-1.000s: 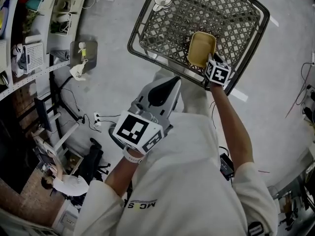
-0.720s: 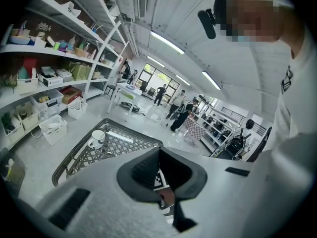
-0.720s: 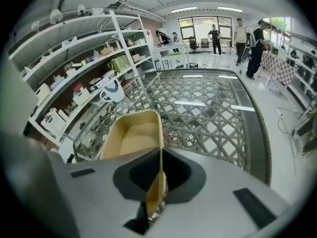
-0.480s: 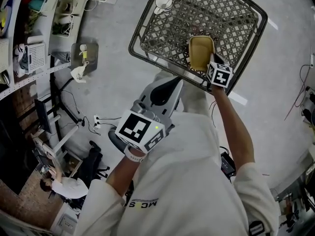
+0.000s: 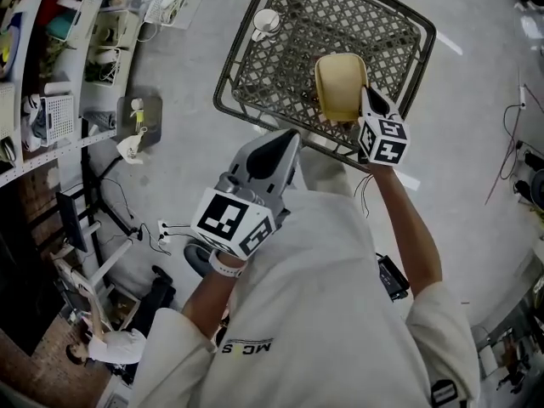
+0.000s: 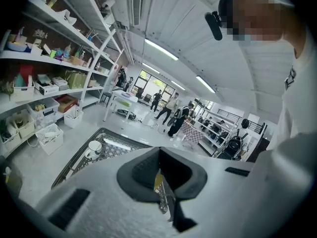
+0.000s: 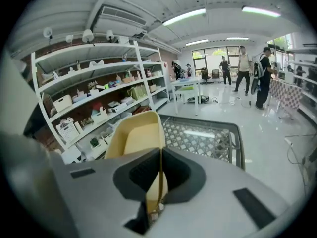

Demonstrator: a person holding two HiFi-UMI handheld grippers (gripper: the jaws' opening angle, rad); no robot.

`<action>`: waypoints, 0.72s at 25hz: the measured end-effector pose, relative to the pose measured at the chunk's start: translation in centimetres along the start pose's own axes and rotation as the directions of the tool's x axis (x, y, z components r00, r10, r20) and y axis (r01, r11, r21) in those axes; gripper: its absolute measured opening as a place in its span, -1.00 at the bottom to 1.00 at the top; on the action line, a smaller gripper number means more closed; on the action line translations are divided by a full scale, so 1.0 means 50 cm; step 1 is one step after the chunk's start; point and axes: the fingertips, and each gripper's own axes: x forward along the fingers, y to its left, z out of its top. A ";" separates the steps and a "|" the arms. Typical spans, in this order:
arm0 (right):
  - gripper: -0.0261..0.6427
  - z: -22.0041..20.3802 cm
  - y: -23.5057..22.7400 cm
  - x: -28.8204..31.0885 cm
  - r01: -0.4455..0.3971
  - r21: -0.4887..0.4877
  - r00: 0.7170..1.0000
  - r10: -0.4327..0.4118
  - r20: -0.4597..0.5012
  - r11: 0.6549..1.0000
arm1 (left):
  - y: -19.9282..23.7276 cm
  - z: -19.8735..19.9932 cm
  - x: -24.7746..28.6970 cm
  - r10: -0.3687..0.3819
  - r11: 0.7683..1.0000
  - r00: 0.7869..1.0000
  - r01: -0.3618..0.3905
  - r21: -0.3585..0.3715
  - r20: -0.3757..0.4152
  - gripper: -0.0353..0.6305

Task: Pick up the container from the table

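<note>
The container (image 5: 340, 83) is a pale yellow oblong tub. It hangs tilted above the dark lattice table (image 5: 228, 75), clear of its top. My right gripper (image 5: 364, 99) grips its near wall; its jaws have just been closing, and the thin wall stands between the pads. In the right gripper view the container (image 7: 136, 138) rises straight ahead of the right gripper (image 7: 160, 152). My left gripper (image 5: 287, 136) stays close to my body, short of the table's near edge, shut with nothing held. In the left gripper view the left gripper (image 6: 159, 155) points over the table (image 6: 79, 152).
A white cup (image 5: 265, 20) stands at the table's far left corner, also the cup (image 6: 93, 148) in the left gripper view. Shelving (image 5: 42, 83) with boxes lines the left side. Cables (image 5: 161, 215) lie on the floor. Several people (image 7: 247, 73) stand far off.
My right gripper has risen with the container, which came off the table top and looks larger. The left gripper has barely shifted.
</note>
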 end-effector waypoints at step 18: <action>-0.84 0.293 0.047 -0.360 -0.010 -0.073 0.912 0.039 0.409 0.997 | -0.037 0.088 -0.024 -0.057 0.996 0.990 0.046 0.081 0.131 -0.84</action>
